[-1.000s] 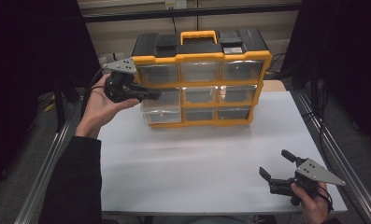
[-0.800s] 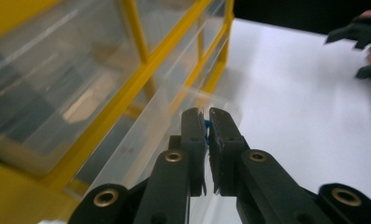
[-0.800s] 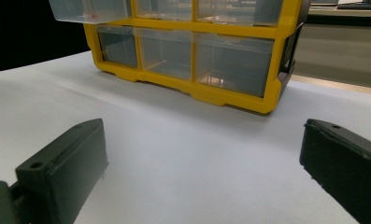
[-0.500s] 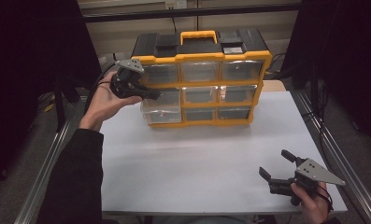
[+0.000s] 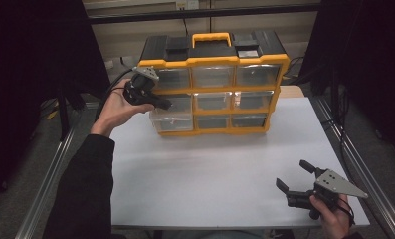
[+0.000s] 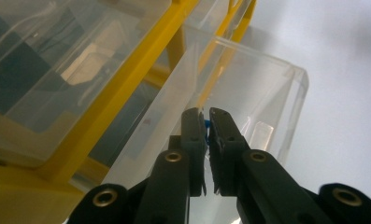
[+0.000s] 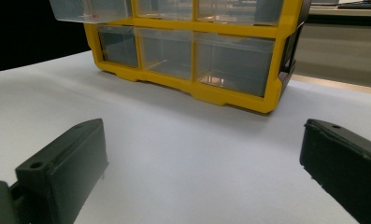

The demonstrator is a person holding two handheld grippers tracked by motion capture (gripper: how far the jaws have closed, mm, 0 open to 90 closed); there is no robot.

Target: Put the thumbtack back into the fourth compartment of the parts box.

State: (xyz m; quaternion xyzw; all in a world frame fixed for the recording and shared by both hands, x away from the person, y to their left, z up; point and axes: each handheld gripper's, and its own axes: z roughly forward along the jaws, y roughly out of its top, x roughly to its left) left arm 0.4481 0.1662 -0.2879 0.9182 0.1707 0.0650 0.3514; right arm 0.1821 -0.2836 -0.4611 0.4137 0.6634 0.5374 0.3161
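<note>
Already, from the high view, the left gripper [image 5: 164,104] reaches the organizer's [image 5: 212,89] pulled-out drawer [image 5: 171,118]. Its own view shows jaws clamped on the drawer's wall [image 6: 174,135]. The right gripper [image 7: 202,172] idles, spread wide, organizer well ahead; closing remains.

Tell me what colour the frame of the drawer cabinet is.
Yellow: the frame around the clear drawers is yellow, with a black top. The high view shows it best.
</note>
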